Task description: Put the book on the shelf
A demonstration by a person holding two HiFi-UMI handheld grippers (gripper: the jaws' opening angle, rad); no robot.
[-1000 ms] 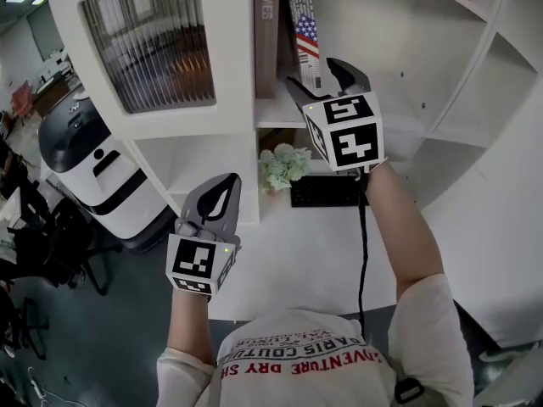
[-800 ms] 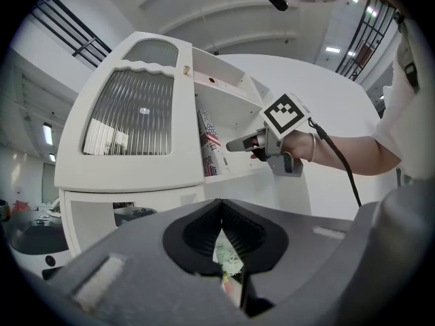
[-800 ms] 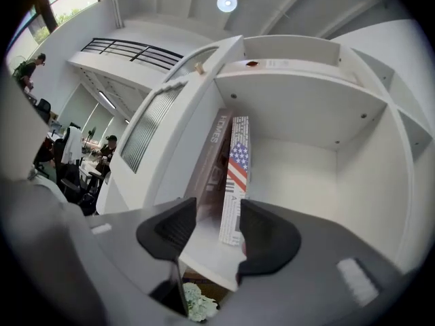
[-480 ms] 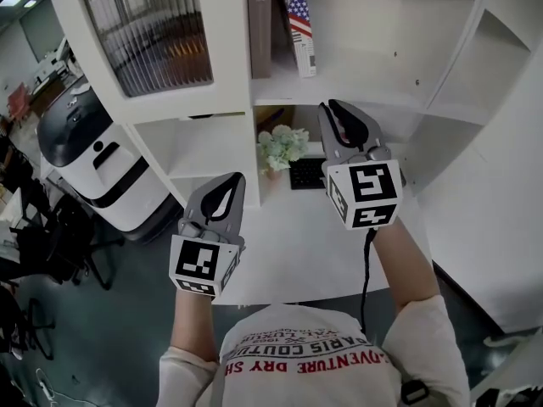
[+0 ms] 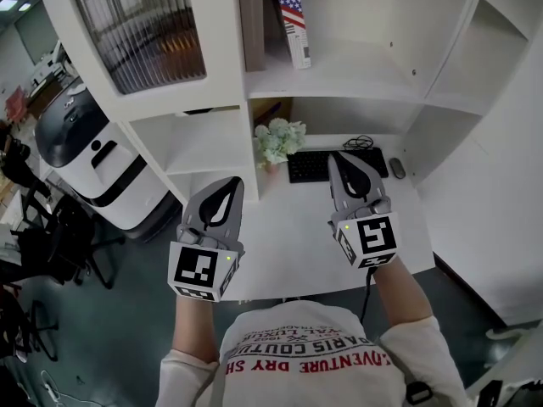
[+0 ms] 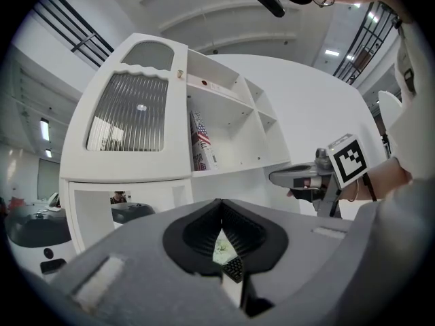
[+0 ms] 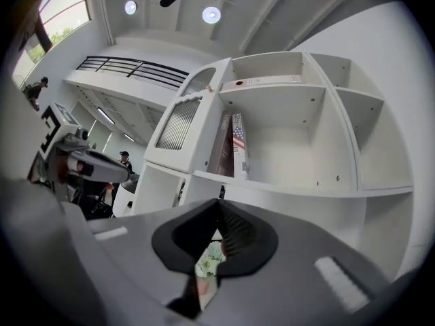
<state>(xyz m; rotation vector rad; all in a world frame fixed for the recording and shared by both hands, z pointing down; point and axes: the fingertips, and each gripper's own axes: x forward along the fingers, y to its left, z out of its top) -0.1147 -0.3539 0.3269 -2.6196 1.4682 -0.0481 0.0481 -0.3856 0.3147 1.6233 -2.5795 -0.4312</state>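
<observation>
The right hand-held gripper (image 5: 346,161) has been drawn back and down from the upper shelf (image 5: 356,81), where it was held a second ago, and its jaws, then wide apart, have been brought together. The left hand-held gripper (image 5: 226,189) has hardly been moved. Nearest, both are held over the front of the tabletop (image 5: 288,227), well apart from each other. Each is seen in its own view to be closed on nothing: the pads meet at the tips, and only the scene beyond is glimpsed through the slit below. Just past the right one a keyboard (image 5: 316,166) is laid on the tabletop, with a mouse (image 5: 397,168) at its right and a plant (image 5: 276,141) at its left. Farther off and higher, the book (image 5: 293,19), marked by a flag on its spine, is stood on the shelf just beside a brown book (image 5: 252,24) and seemingly leaned toward it; it is touched by neither gripper. The placing is judged done, with at most a straightening left. The book is judged stiff and fairly heavy, with a smooth cover that may slip under narrow pads. It would best be taken across the spine edge, both covers pinched near mid-height, so that the pages are kept shut and it is not swung about one corner. If pushed at the top only, it may be toppled.
</observation>
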